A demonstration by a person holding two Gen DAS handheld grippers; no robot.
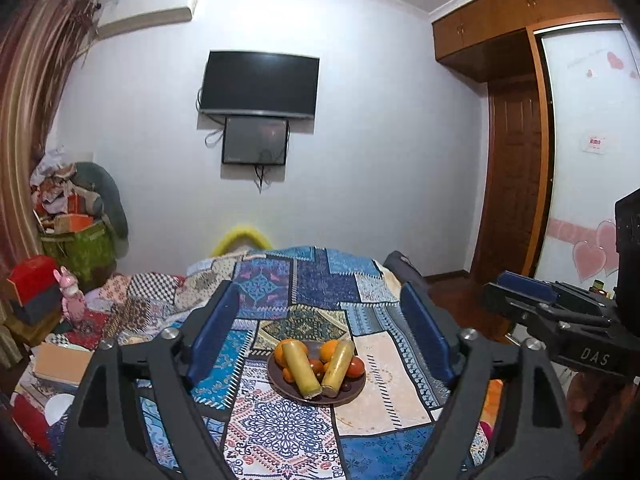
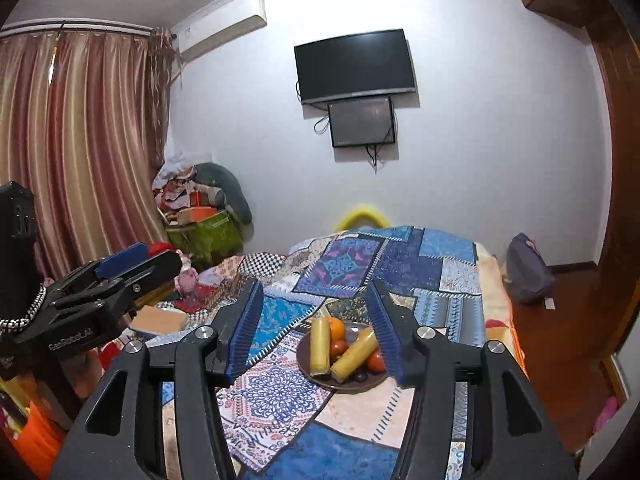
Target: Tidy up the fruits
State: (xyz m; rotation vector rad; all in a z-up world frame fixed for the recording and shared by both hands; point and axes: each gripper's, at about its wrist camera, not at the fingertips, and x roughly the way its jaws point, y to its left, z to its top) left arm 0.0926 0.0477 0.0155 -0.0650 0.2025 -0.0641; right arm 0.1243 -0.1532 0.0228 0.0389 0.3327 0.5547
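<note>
A dark brown plate point(image 1: 352, 395) sits on a patchwork cloth and holds two yellow cylindrical pieces point(image 1: 301, 367), oranges point(image 1: 330, 349) and small red fruits point(image 1: 355, 367). My left gripper point(image 1: 320, 316) is open and empty, raised above and behind the plate. In the right wrist view the plate point(image 2: 360, 385) lies below my open, empty right gripper point(image 2: 316, 304), with the yellow pieces point(image 2: 320, 346), an orange point(image 2: 336, 329) and a red fruit point(image 2: 376, 360) on it. Each gripper shows at the edge of the other's view, the right one point(image 1: 532, 286) and the left one point(image 2: 132, 254).
The patchwork cloth point(image 1: 280, 428) covers a bed-like surface. Clutter, boxes and a green basket point(image 1: 80, 248) stand at the left by curtains point(image 2: 80, 140). A wardrobe and door point(image 1: 516, 184) are at the right. A TV point(image 1: 260, 84) hangs on the far wall.
</note>
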